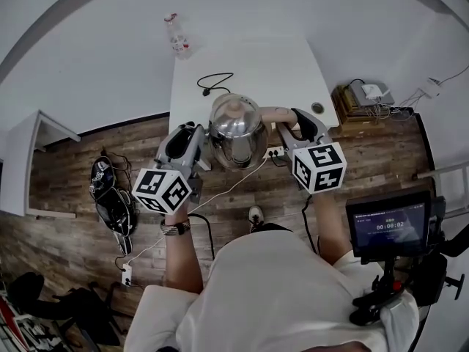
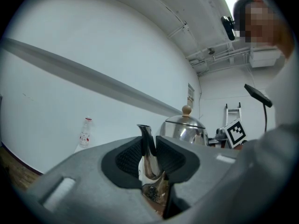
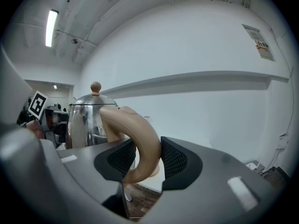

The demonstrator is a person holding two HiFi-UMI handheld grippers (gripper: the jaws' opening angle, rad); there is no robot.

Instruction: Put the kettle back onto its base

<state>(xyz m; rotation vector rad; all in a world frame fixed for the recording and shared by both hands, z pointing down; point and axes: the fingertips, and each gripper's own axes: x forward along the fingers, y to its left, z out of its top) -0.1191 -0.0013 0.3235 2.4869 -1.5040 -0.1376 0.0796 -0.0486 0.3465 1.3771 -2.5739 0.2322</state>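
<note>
A shiny steel kettle [image 1: 236,130] with a tan knob on its lid hangs in the air between my two grippers, over the near edge of the white table [image 1: 249,57]. My left gripper [image 1: 199,135] is shut on its thin steel spout [image 2: 145,141]. My right gripper [image 1: 283,125] is shut on the tan curved handle [image 3: 140,143]. Beyond the pads, the kettle body [image 2: 184,127] stands upright in the left gripper view, and the kettle body [image 3: 84,120] does so in the right gripper view too. No base shows in any view.
A black cord [image 1: 215,83] lies looped on the table, and a clear bottle [image 1: 176,37] stands at its far left corner. Shoes [image 1: 110,196] and a power strip [image 1: 126,273] lie on the wood floor at left. A screen [image 1: 388,222] stands at right.
</note>
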